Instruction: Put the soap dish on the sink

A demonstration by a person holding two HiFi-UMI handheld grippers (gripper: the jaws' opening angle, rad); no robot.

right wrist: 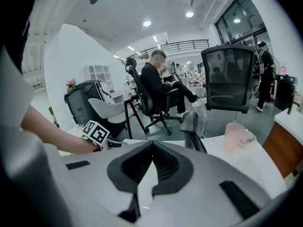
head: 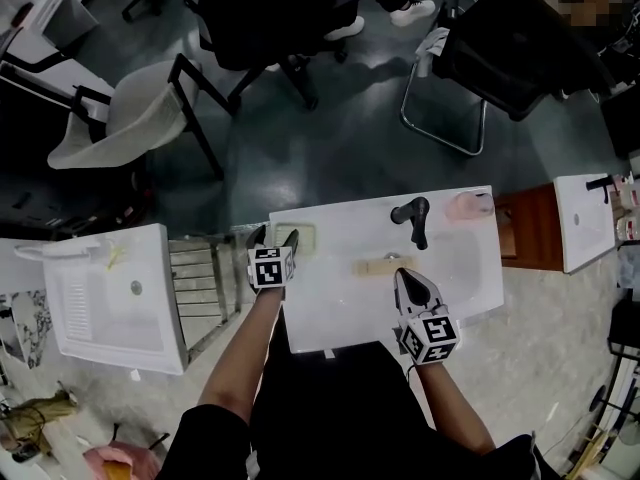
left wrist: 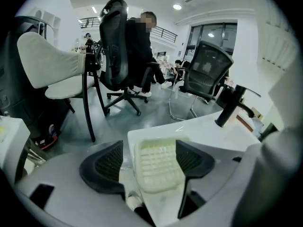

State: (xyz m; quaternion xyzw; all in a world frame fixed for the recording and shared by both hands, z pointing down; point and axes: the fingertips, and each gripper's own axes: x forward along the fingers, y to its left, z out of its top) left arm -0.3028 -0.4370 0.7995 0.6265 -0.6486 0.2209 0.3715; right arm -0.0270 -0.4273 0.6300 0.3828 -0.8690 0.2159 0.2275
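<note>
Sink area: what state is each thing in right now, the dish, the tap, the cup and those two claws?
soap dish: flat on the sink corner, empty.
left gripper: open, jaws either side of the dish, not squeezing.
right gripper: shut, nothing held.
black faucet: no water running.
pink cup: upright on the back rim.

soap dish (left wrist: 158, 167) on sink (head: 330, 318) rim, L corner | faucet (head: 413, 220) rear ctr | cup (head: 468, 206) R of faucet
</note>
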